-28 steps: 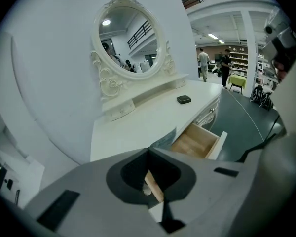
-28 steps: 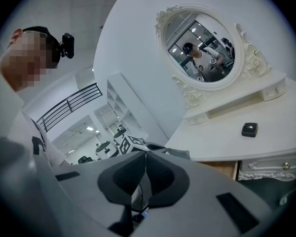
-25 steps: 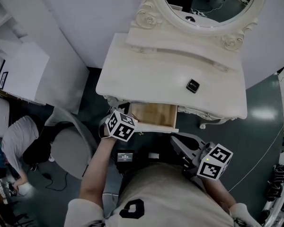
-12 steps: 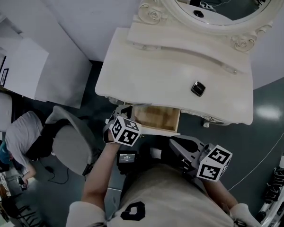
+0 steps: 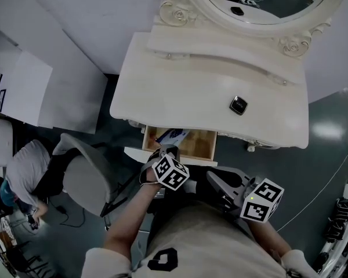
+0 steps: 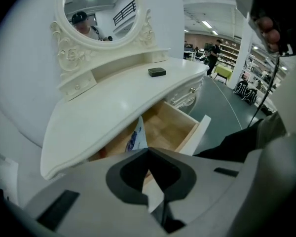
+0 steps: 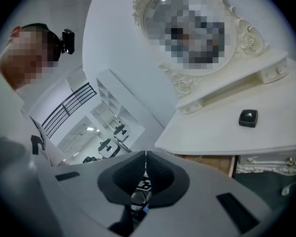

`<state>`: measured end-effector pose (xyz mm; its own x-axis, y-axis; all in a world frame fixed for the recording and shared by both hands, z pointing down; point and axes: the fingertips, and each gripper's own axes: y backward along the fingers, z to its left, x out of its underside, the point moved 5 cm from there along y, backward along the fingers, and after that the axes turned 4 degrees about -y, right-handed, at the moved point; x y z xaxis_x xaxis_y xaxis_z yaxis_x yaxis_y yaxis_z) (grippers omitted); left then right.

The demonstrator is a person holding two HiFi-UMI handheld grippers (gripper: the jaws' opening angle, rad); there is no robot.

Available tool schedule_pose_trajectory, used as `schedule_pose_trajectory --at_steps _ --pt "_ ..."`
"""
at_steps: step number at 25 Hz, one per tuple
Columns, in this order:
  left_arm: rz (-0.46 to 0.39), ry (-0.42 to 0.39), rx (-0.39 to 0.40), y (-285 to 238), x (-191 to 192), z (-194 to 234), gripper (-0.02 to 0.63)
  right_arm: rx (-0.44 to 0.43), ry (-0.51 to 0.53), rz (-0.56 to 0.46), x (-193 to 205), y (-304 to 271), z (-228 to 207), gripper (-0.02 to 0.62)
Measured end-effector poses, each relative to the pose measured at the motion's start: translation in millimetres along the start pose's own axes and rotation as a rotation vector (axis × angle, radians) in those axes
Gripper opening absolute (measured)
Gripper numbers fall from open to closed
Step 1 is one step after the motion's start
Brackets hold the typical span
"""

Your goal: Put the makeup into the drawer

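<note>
The vanity's wooden drawer (image 5: 206, 146) (image 6: 200, 128) stands pulled open under the white tabletop (image 5: 185, 91). A thin white packet with blue print (image 5: 173, 136) (image 6: 136, 135) stands tilted in the drawer's left part. My left gripper (image 5: 165, 151) (image 6: 149, 151) is at the drawer's front edge, shut on the packet's lower end. A small black compact (image 5: 238, 105) (image 6: 157, 72) (image 7: 248, 117) lies on the tabletop to the right. My right gripper (image 5: 211, 178) (image 7: 145, 151) hangs below the drawer front, shut with nothing in it.
An oval mirror (image 5: 261, 4) rises behind the tabletop. A grey chair (image 5: 84, 181) stands left of the vanity, with a person (image 5: 20, 172) crouched beyond it. White cabinets (image 5: 23, 88) line the far left. Dark floor (image 5: 330, 138) lies to the right.
My left gripper has moved right and down to the drawer's front. The white packet now shows inside the drawer, which looked empty before. The right gripper has hardly moved.
</note>
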<state>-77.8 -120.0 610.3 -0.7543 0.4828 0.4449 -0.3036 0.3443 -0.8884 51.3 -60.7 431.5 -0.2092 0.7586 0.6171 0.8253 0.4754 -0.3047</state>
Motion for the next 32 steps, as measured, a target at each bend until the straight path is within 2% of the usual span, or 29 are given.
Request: schedule_pose_trajectory --at_steps 5,8,17,25,32 --pt "0.028 0.037 0.151 -4 1 -22 0.054 0.013 0.012 0.0 5 5 0 0.026" --pt "0.026 0.07 0.198 -5 0 -29 0.054 0.013 0.016 -0.001 6 7 1 0.026" --pt "0.013 0.085 0.155 -13 -12 -19 0.054 0.023 0.019 -0.01 11 14 2 0.026" --pt "0.066 0.003 0.126 -32 -18 -12 0.054 0.035 0.012 -0.016 10 19 -3 0.026" --pt "0.107 -0.005 0.094 -42 -16 9 0.054 0.051 0.007 -0.016 8 24 -10 0.028"
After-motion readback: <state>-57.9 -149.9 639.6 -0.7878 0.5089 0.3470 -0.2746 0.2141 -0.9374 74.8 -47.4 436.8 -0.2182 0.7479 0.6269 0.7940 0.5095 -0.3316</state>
